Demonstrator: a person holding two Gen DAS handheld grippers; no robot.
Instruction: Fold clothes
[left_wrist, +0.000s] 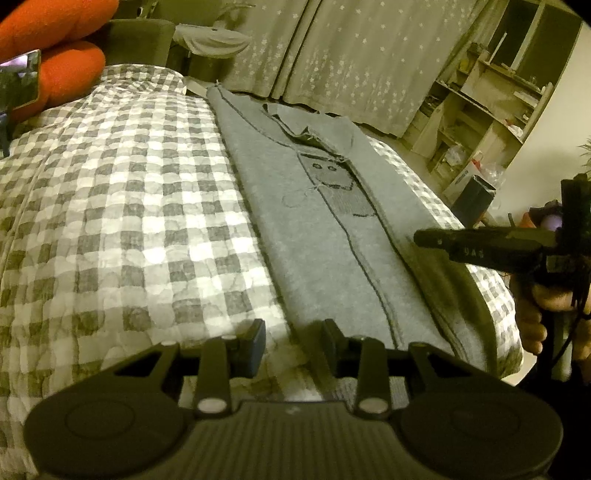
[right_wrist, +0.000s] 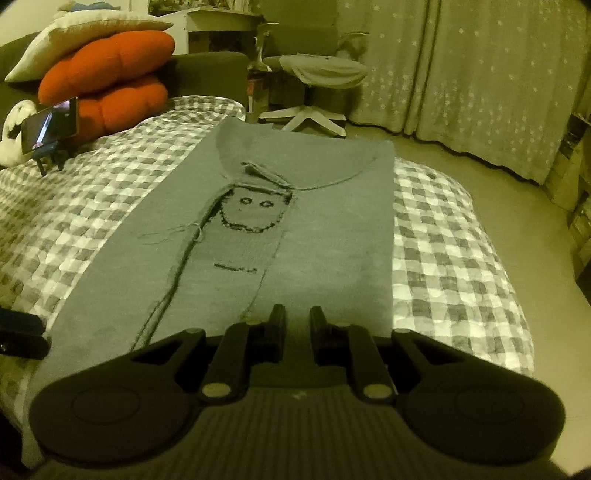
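1. A grey sweater (right_wrist: 280, 236) lies flat on a bed with a grey-and-white checked cover (right_wrist: 450, 258). In the right wrist view it runs from the bottom centre up to the middle of the frame, both side parts folded in over the front.
2. A stitched face – two eyes and a curved mouth – shows on the narrow strip left between the folded parts, just above centre in that view.
3. The left gripper (left_wrist: 293, 343) sits at the bottom centre of the left wrist view. Its two fingers stand apart, with the near left edge of the sweater (left_wrist: 325, 236) and a bit of checked cover (left_wrist: 122, 206) showing in the gap. Nothing is pinched.
4. The right gripper (right_wrist: 297, 332) sits at the bottom centre of its own view, over the near hem of the sweater. A narrow gap separates its fingers; whether they nip any fabric cannot be told.
5. In the left wrist view the right gripper (left_wrist: 419, 236) reaches in from the right edge, its tip over the sweater's right side, held by a hand (left_wrist: 539, 314).
6. Orange cushions (right_wrist: 110, 77) are stacked at the upper left of the right wrist view, with a phone on a stand (right_wrist: 50, 127) just below them.
7. Star-patterned curtains (right_wrist: 480, 81) hang across the upper right – a white swivel chair (right_wrist: 317, 74) stands at top centre.
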